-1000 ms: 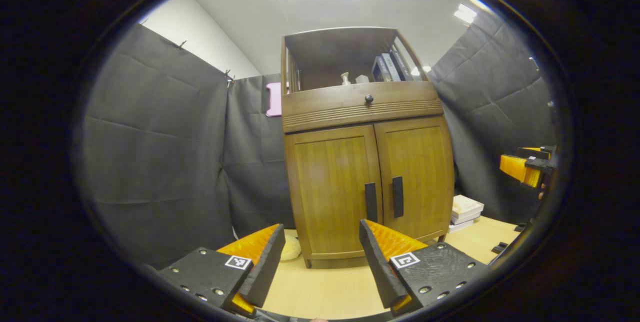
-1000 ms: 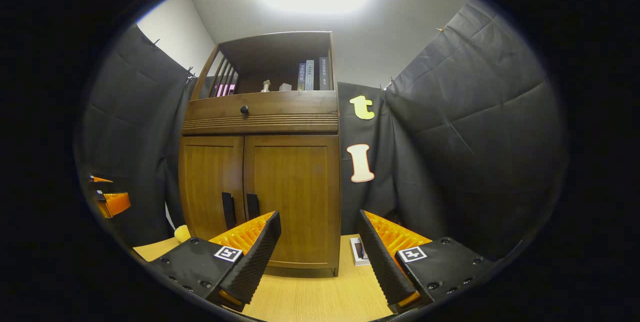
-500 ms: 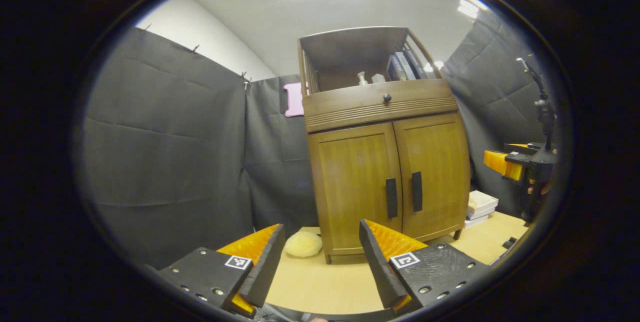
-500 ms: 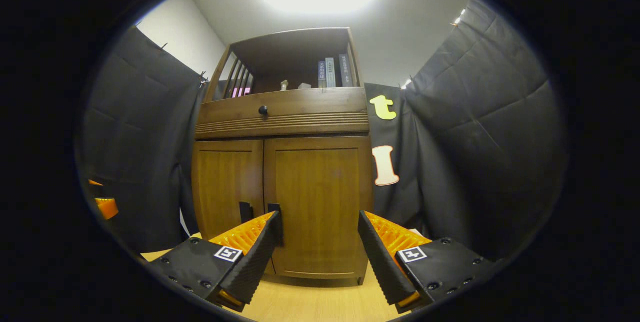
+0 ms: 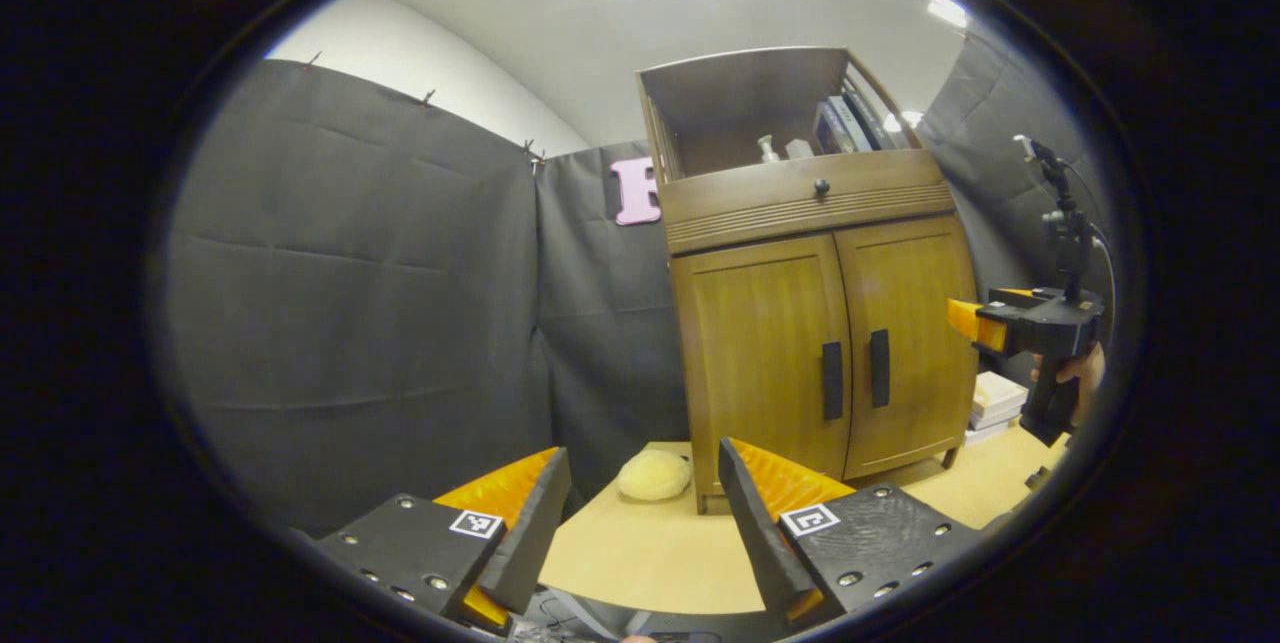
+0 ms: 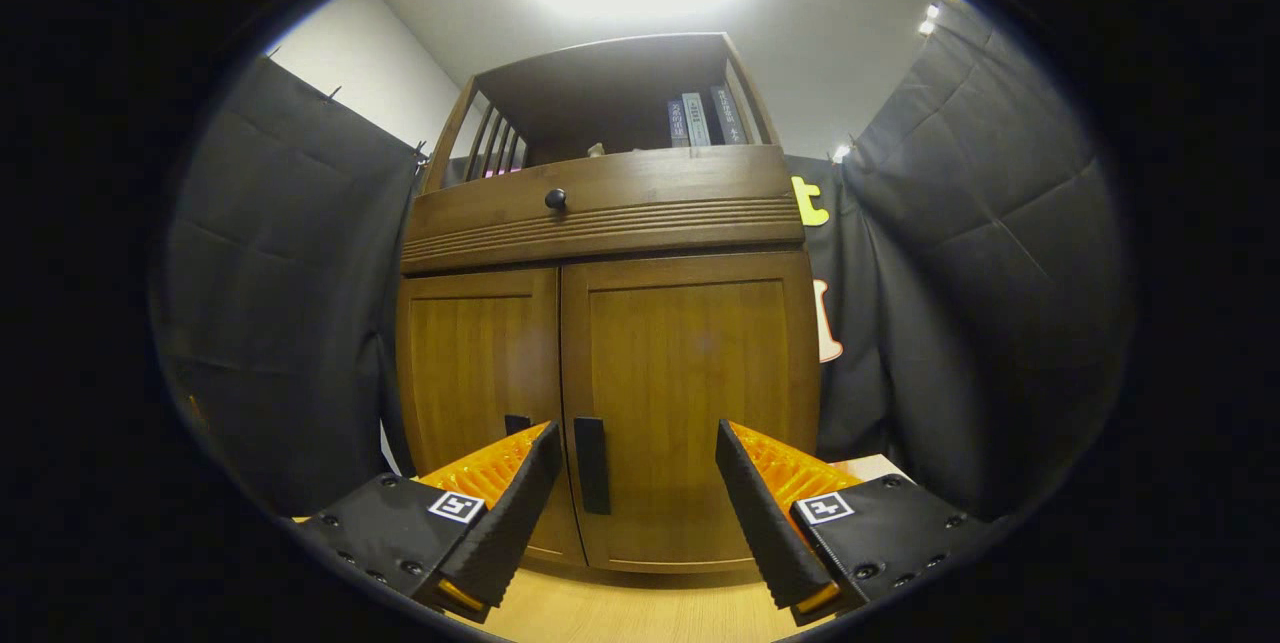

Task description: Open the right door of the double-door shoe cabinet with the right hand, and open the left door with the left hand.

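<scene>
shoe cabinet (image 6: 600,323) on tabletop (image 5: 640,553), both doors closed | right tongs (image 6: 636,483) spread, near right door handle (image 6: 590,463), apparently lining up to grip | left tongs (image 5: 640,513) spread, well back, probably waiting their turn

In your left gripper view the shoe cabinet (image 5: 820,303) stands on the table (image 5: 640,553) at about one o'clock, with a round pad (image 5: 653,475) just left of its base and a stack of books (image 5: 995,401) at its right. Your right gripper (image 5: 975,323) hangs at three o'clock, before the right door (image 5: 905,343). In your right gripper view the doors' handles (image 6: 590,463) sit at twelve o'clock between the fingers.
</scene>
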The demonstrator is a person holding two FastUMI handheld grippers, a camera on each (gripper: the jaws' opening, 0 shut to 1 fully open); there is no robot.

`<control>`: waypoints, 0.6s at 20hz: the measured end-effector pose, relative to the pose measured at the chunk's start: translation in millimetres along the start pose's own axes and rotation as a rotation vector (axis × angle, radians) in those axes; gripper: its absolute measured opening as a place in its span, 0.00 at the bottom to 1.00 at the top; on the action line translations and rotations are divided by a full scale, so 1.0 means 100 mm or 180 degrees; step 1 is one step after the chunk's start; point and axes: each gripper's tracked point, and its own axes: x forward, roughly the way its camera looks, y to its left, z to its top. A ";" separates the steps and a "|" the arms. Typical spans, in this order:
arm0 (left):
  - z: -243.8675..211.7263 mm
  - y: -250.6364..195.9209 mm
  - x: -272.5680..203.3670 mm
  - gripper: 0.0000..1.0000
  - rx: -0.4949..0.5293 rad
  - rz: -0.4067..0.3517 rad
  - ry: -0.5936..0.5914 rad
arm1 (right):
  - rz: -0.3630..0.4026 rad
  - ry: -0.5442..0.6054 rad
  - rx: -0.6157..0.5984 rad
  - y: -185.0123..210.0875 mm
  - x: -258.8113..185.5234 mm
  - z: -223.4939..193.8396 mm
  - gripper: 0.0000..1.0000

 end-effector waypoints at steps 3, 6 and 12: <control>0.01 0.08 -0.05 0.85 0.0013 0.0098 0.0010 | 0.0022 0.0040 0.0007 0.06 0.18 -0.11 0.97; 0.04 0.13 -0.07 0.87 0.0031 0.0184 0.0008 | 0.0051 0.0107 0.0057 0.14 0.36 -0.22 0.97; 0.06 0.20 -0.12 0.87 0.0053 0.0351 0.0018 | 0.0127 0.0237 0.0077 0.29 0.69 -0.47 0.96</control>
